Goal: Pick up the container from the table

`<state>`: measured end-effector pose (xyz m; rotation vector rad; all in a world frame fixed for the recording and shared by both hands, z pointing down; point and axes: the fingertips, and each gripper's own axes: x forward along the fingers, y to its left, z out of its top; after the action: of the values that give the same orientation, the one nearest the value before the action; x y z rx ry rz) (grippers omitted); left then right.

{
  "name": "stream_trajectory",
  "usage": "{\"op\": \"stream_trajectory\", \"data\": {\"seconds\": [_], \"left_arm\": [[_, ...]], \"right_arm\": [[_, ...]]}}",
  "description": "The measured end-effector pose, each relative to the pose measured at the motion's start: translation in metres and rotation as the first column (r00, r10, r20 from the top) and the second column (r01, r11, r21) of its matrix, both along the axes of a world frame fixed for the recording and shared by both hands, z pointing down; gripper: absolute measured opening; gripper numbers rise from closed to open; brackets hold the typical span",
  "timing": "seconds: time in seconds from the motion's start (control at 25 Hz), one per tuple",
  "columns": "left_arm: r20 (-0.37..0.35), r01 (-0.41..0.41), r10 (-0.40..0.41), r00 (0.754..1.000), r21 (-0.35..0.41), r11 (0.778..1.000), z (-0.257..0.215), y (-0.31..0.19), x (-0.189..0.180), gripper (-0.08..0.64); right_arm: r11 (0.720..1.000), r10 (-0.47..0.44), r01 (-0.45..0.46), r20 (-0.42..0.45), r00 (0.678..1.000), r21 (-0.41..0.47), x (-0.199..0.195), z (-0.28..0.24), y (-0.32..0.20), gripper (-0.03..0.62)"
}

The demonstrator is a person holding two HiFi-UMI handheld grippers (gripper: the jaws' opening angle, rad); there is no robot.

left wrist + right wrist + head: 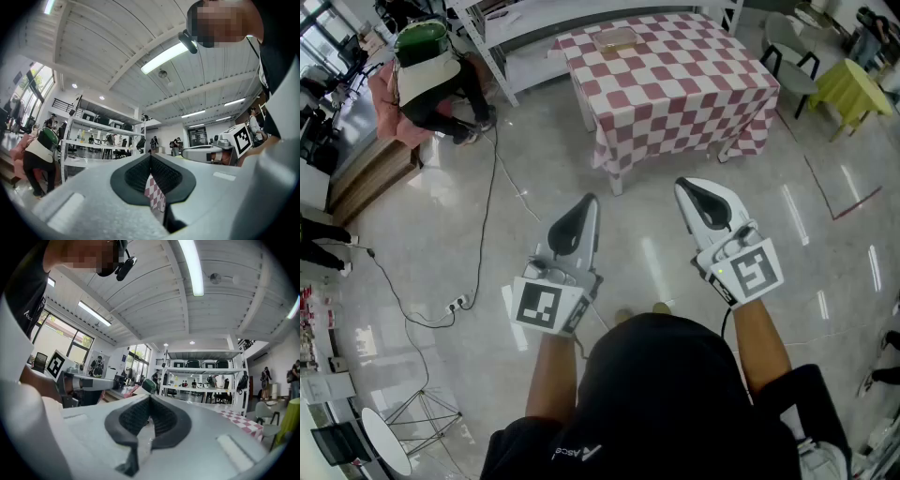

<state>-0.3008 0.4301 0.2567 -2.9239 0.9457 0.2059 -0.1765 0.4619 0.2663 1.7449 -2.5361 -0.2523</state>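
The container, a flat tan box, lies near the far edge of a table with a red-and-white checked cloth. The table stands well ahead of both grippers, across open floor. My left gripper is held out above the floor with its jaws shut and nothing in them. My right gripper is beside it, also shut and holding nothing. In the left gripper view the pads meet at the tip, and a strip of the checked cloth shows below them. In the right gripper view the pads also meet.
A person in a green helmet crouches at the far left by white shelving. A cable runs across the floor to a power strip. A grey chair and a yellow-green seat stand right of the table.
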Motion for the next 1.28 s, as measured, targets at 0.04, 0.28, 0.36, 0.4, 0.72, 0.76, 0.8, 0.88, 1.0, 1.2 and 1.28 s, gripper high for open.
{"op": "stream_trajectory", "data": {"seconds": [0.04,0.28,0.36,0.4,0.72,0.76,0.8,0.88,1.0,1.2,1.28], "left_arm": [[0.0,-0.001,0.001,1.0,0.0,1.0,0.0,-0.002,-0.002,0.009],[-0.008,-0.01,0.01,1.0,-0.003,1.0,0.005,-0.015,-0.015,0.009],[-0.013,-0.017,0.017,1.0,-0.005,1.0,0.008,-0.02,-0.021,0.009],[-0.016,-0.02,0.02,1.0,-0.006,1.0,0.009,-0.023,-0.025,0.009],[-0.022,-0.03,0.029,0.999,-0.044,0.999,0.025,-0.07,-0.03,0.009],[-0.018,-0.029,0.028,0.999,-0.047,0.998,0.026,-0.079,-0.028,0.009],[-0.016,-0.027,0.026,1.0,-0.051,0.998,0.027,-0.089,-0.027,0.009],[-0.01,-0.02,0.019,1.0,-0.055,0.998,0.028,-0.109,-0.021,0.009],[0.002,-0.007,0.007,1.0,-0.049,0.999,0.031,-0.147,-0.005,0.009],[0.026,0.028,-0.027,0.999,-0.044,0.999,0.035,-0.231,0.044,0.009],[0.033,0.044,-0.042,0.999,-0.048,0.998,0.033,-0.272,0.073,0.009]], "right_arm": [[1.0,-0.001,0.001,0.0,1.0,-0.002,-0.002,0.0,-0.002,0.003],[1.0,-0.006,0.006,0.03,1.0,-0.02,-0.016,0.005,-0.012,0.003],[1.0,0.007,-0.006,0.036,0.999,-0.025,-0.019,0.008,-0.017,0.003],[1.0,0.014,-0.013,0.038,0.999,-0.028,-0.021,0.01,-0.019,0.003],[0.996,0.066,-0.064,0.029,0.997,-0.06,-0.009,0.024,-0.053,0.003],[0.996,0.071,-0.069,0.033,0.997,-0.062,-0.005,0.025,-0.061,0.003],[0.995,0.074,-0.071,0.034,0.997,-0.063,-0.002,0.026,-0.069,0.003],[0.996,0.072,-0.07,0.034,0.997,-0.063,0.006,0.028,-0.089,0.003],[0.996,0.068,-0.067,0.031,0.997,-0.052,0.027,0.032,-0.129,0.003],[0.998,0.058,-0.059,-0.017,0.998,-0.019,0.082,0.03,-0.213,0.003],[0.999,0.047,-0.047,-0.039,0.998,-0.007,0.11,0.024,-0.253,0.003]]}}
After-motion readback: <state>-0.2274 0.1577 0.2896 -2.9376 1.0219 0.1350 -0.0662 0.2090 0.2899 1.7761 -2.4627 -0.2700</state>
